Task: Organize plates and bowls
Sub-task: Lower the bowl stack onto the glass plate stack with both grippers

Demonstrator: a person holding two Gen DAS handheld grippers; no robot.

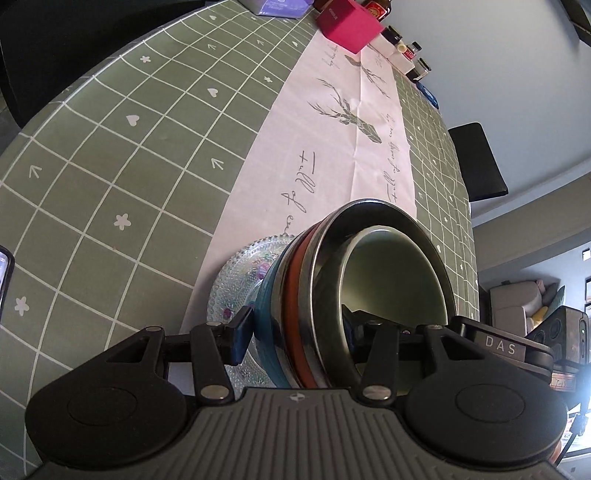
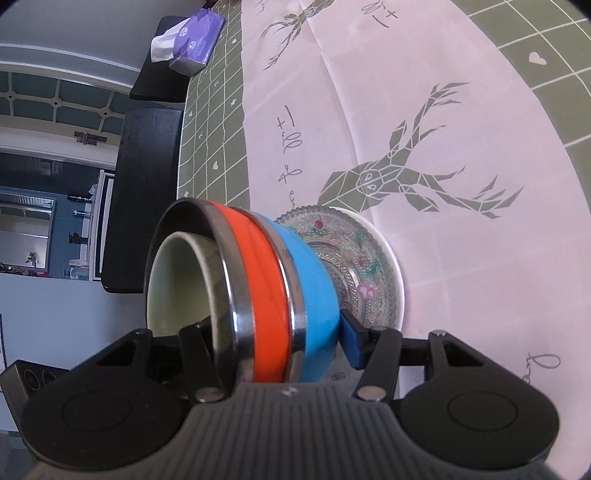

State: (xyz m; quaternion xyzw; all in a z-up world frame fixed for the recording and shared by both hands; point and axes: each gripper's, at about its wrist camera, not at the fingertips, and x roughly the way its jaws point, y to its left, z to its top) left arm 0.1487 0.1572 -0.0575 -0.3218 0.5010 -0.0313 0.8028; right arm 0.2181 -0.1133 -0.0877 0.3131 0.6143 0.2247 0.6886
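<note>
A nested stack of bowls shows in both views: a blue bowl (image 1: 267,332) (image 2: 314,295) at the bottom, an orange bowl (image 1: 295,295) (image 2: 258,288) in it, and a pale green ceramic bowl (image 1: 391,273) (image 2: 177,280) inside the steel rim. The stack stands over a patterned glass plate (image 1: 236,280) (image 2: 351,266) that lies on a white plate (image 2: 391,258). My left gripper (image 1: 295,332) is shut on the stack's wall from one side. My right gripper (image 2: 273,332) is shut on it from the other side.
The table has a green grid cloth (image 1: 110,147) with a white deer runner (image 1: 332,129) (image 2: 406,110). A pink box (image 1: 351,22) and small bottles (image 1: 406,51) stand at the far end. A tissue pack (image 2: 192,40) lies by dark chairs (image 2: 144,184). A phone (image 1: 4,273) lies at left.
</note>
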